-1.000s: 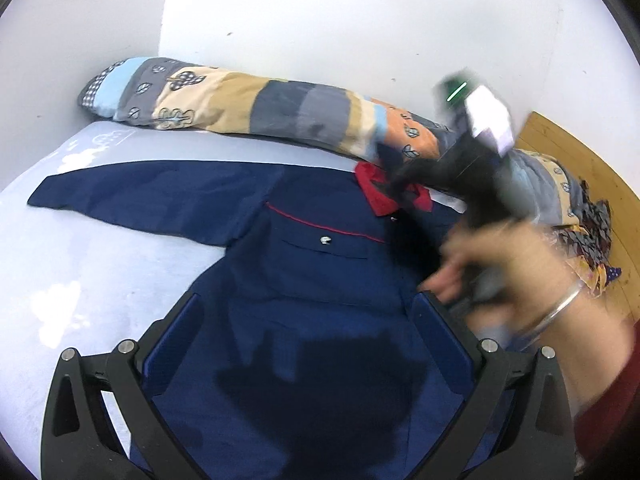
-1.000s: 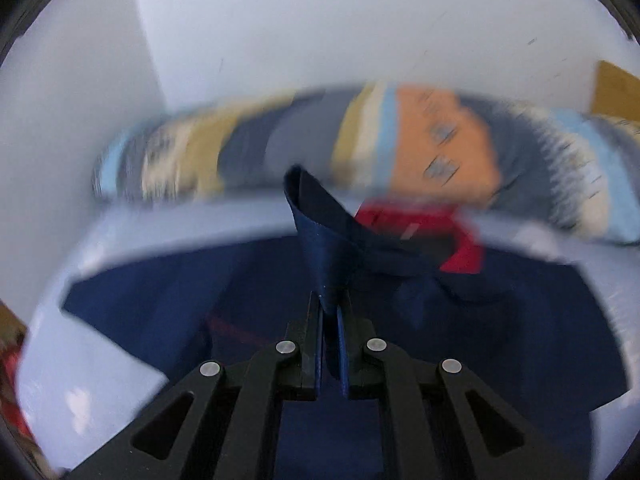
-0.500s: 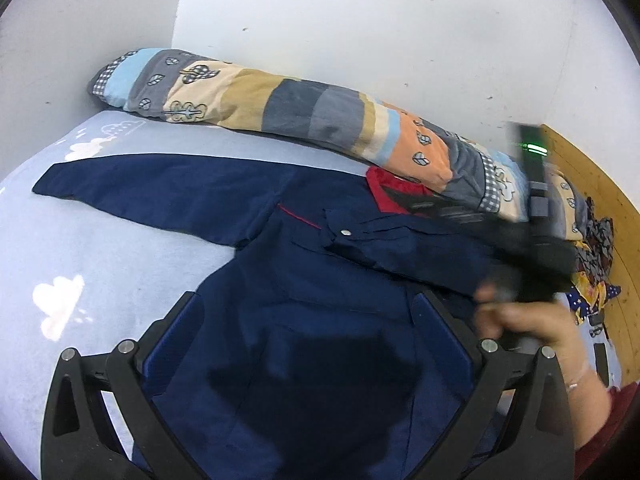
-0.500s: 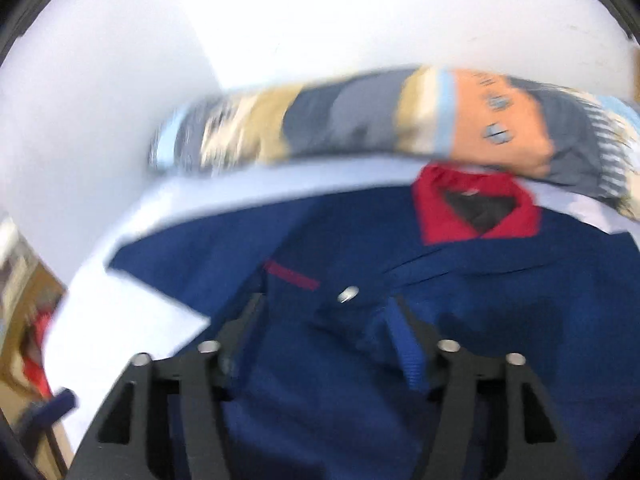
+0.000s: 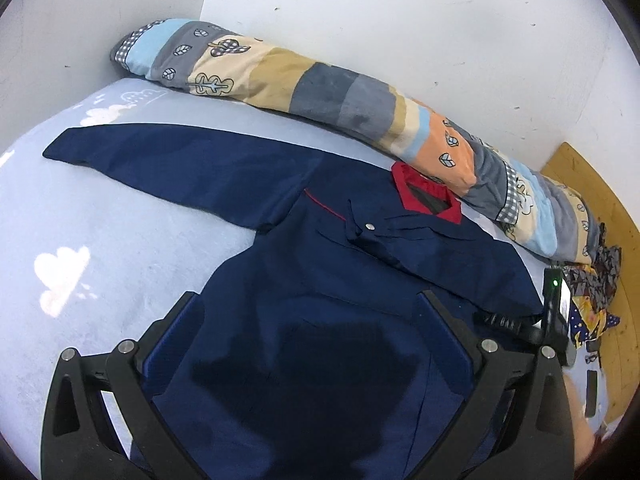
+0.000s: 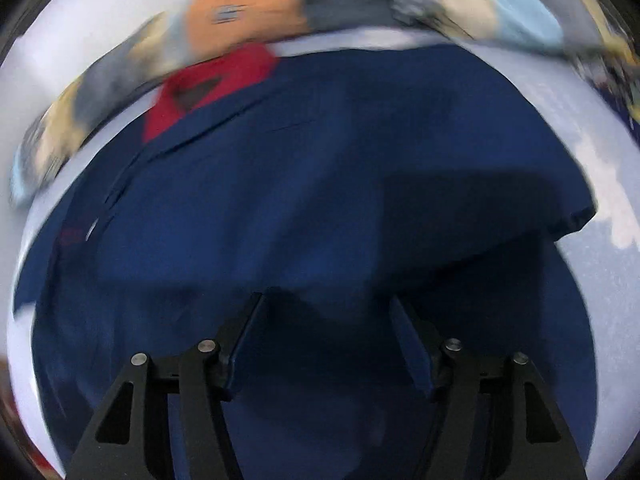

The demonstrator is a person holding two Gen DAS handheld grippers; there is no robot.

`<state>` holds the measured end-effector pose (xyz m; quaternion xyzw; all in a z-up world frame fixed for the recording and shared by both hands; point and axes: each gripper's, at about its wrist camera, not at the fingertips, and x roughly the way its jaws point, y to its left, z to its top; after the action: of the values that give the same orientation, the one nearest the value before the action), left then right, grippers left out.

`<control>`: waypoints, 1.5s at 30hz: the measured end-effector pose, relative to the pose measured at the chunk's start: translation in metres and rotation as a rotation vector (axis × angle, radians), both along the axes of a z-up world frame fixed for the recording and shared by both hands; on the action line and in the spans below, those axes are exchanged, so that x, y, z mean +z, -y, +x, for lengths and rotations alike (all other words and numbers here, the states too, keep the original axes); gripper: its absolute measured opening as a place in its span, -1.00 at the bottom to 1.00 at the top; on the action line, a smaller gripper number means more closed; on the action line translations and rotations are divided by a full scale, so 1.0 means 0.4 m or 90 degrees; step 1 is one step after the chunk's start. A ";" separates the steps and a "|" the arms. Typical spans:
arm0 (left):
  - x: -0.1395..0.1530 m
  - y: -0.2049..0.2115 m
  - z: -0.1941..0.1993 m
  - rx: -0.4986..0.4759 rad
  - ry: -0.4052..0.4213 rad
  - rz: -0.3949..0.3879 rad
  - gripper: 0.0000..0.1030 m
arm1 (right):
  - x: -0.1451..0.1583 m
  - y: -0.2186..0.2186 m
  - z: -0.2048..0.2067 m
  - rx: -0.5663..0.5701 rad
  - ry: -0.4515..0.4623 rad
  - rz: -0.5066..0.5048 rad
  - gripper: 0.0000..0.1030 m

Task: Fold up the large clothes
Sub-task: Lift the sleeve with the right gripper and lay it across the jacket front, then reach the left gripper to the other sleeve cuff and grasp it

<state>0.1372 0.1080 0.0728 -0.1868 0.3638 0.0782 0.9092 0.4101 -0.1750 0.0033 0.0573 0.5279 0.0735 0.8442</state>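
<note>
The navy cloth jacket with a red collar (image 5: 320, 280) lies flat for folding (right sleeve already crossed inward) — both the left gripper (image 5: 312, 324) and right gripper (image 6: 326, 340) gape, holding nothing.

Both wrist cameras are looking down across the bed (image 5: 120, 216) toward the wall, the right one hanging closer and blurred; both are sharing the navy jacket (image 5: 320, 280) (image 6: 300, 200) and patchwork bolster (image 5: 320, 92) (image 6: 248, 4).

The jacket (image 5: 320, 288) is showing smooth navy cloth with a faint sheen, and its collar (image 5: 424, 196) is looking like matt red cloth. The sheet (image 5: 100, 240) is looking soft and slightly fuzzy, the board (image 5: 592, 196) is showing bare wood.
</note>
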 end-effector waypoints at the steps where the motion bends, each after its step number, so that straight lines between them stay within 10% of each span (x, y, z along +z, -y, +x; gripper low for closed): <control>1: 0.000 0.000 0.000 0.000 -0.001 0.004 1.00 | 0.017 -0.028 -0.031 0.030 -0.006 0.026 0.21; 10: 0.003 -0.140 0.008 0.065 -0.019 -0.023 1.00 | 0.195 -0.069 -0.275 0.053 0.093 0.224 0.34; 20: -0.078 -0.702 0.084 0.223 -0.031 -0.186 1.00 | 0.182 -0.110 -0.290 0.137 0.058 0.249 0.34; 25: -0.207 -0.945 0.104 0.301 0.014 -0.376 0.92 | 0.194 -0.092 -0.294 0.124 0.075 0.244 0.34; 36: -0.343 -1.075 0.205 0.346 0.120 -0.440 0.86 | 0.179 -0.100 -0.282 0.124 0.096 0.217 0.34; 38: -0.349 -1.082 0.221 0.350 0.154 -0.431 0.34 | 0.180 -0.101 -0.283 0.124 0.103 0.221 0.34; 39: -0.363 -1.081 0.233 0.345 0.154 -0.438 -0.94 | 0.182 -0.102 -0.283 0.126 0.108 0.223 0.34; 45: -0.384 -1.061 0.225 0.319 0.189 -0.475 -1.00 | 0.191 -0.097 -0.283 0.128 0.132 0.212 0.33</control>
<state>0.2273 0.5324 -0.0809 -0.5916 0.1768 0.1314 0.7756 0.2971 -0.1360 0.0798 0.1354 0.4218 0.2488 0.8613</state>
